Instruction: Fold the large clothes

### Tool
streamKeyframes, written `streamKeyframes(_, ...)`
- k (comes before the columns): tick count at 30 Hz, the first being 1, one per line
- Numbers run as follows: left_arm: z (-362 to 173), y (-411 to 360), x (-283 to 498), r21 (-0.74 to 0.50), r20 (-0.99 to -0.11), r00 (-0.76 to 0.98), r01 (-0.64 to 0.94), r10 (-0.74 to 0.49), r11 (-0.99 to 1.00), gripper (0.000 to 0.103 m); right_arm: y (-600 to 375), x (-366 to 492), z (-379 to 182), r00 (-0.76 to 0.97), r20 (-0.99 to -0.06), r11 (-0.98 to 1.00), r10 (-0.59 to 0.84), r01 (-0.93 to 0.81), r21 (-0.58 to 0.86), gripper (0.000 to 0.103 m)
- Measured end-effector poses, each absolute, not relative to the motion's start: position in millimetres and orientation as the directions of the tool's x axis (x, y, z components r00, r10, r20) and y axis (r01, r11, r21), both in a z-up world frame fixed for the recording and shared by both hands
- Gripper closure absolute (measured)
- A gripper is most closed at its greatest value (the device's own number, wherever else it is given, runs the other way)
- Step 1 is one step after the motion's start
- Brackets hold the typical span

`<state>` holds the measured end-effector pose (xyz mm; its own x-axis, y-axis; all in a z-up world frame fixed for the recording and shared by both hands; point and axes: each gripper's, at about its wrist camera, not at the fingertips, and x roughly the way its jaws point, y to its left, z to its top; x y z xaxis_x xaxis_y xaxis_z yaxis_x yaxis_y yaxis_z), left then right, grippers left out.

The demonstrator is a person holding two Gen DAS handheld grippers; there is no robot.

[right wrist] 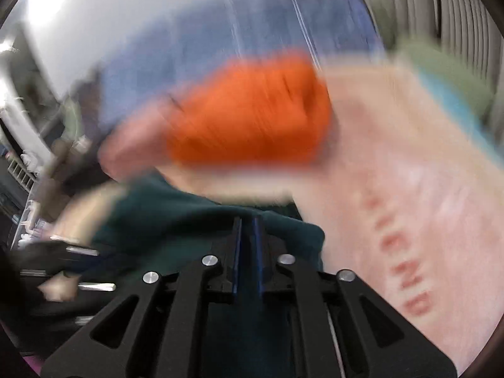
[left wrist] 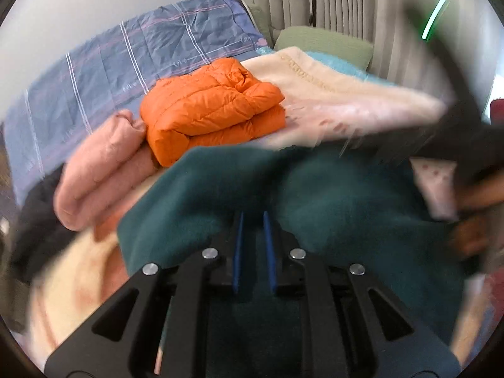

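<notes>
The left gripper (left wrist: 253,217) is showing its two blue pads (left wrist: 238,252) set close together with a narrow gap, and dark green fabric is running between them; it is clenching the green garment (left wrist: 330,195). The right gripper (right wrist: 247,220) is showing an even narrower gap between its pads (right wrist: 235,255), with the same green garment (right wrist: 176,220) bunching at its tips; it appears to be gripping the fabric, though heavy blur is limiting certainty.

The green garment is lying directly ahead of and under both grippers, draping over the bed (left wrist: 362,107). In the left wrist view it is spreading wide across the lower frame, with its long axis running roughly left to right. Its edge is rising toward the folded pile behind it.

Beyond the garment, a folded orange puffer jacket (left wrist: 214,107) is resting on the bed, touching a folded pink garment (left wrist: 100,170) on its left. A cream blanket (left wrist: 330,75) is lying to the right of the jacket. A blue checked cover (left wrist: 126,56) is sitting behind the pile, with a green pillow (left wrist: 321,42) and pale curtains (left wrist: 340,0) further back.
</notes>
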<state>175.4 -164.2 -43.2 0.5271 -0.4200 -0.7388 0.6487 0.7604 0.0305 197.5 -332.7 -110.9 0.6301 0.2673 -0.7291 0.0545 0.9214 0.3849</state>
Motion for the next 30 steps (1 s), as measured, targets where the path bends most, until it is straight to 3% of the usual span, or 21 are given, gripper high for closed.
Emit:
streamKeyframes(1, -44, -163, 179, -0.003, -0.741, 0.510, 0.648, -0.437, 0.761, 0.090, -339, 193, -111, 0.650, -0.706, 0.902, 0.282, 0.071, 0.426, 0.101)
streamKeyframes(4, -42, -160, 181, -0.034, -0.736, 0.490, 0.662, -0.467, 0.748, 0.090, -317, 189, -100, 0.664, -0.730, 0.962, 0.160, 0.060, 0.265, 0.101)
streamKeyframes(7, -32, -158, 186, -0.086, -0.741, 0.464, 0.651, -0.485, 0.754, 0.089, -308, 193, -96, 0.663, -0.742, 0.979, 0.105, 0.061, 0.194, 0.101)
streamKeyframes(9, -18, -154, 197, -0.157, -0.737, 0.440, 0.628, -0.514, 0.762, 0.089, -316, 192, -99, 0.667, -0.734, 0.973, 0.128, 0.060, 0.224, 0.101)
streamKeyframes(11, -8, -153, 205, -0.108, -0.721, 0.499, 0.604, -0.480, 0.790, 0.089, -322, 191, -102, 0.669, -0.726, 0.963, 0.159, 0.057, 0.264, 0.101)
streamKeyframes(13, -9, -155, 222, -0.062, -0.727, 0.533, 0.577, -0.433, 0.814, 0.084, -326, 188, -102, 0.671, -0.722, 0.960, 0.168, 0.056, 0.276, 0.101)
streamKeyframes(15, -45, -157, 249, -0.027, -0.799, 0.490, 0.548, -0.348, 0.836, 0.065, -325, 187, -102, 0.671, -0.723, 0.959, 0.167, 0.061, 0.278, 0.101)
streamKeyframes(17, -77, -147, 269, -0.093, -0.836, 0.423, 0.517, -0.349, 0.851, 0.060, -328, 190, -106, 0.665, -0.718, 0.937, 0.207, 0.076, 0.340, 0.101)
streamKeyframes(19, -80, -134, 276, -0.186, -0.830, 0.385, 0.491, -0.404, 0.851, 0.059, -327, 191, -104, 0.661, -0.721, 0.939, 0.210, 0.070, 0.337, 0.101)
streamKeyframes(23, -72, -142, 258, -0.064, -0.809, 0.477, 0.509, -0.343, 0.858, 0.058, -322, 187, -102, 0.673, -0.716, 0.951, 0.185, 0.060, 0.302, 0.101)
streamKeyframes(28, -39, -142, 238, -0.015, -0.773, 0.535, 0.521, -0.340, 0.854, 0.059, -323, 181, -99, 0.688, -0.705, 0.957, 0.171, 0.055, 0.286, 0.101)
streamKeyframes(30, -21, -146, 227, -0.059, -0.765, 0.510, 0.553, -0.394, 0.831, 0.062, -326, 182, -100, 0.686, -0.703, 0.951, 0.185, 0.057, 0.305, 0.101)
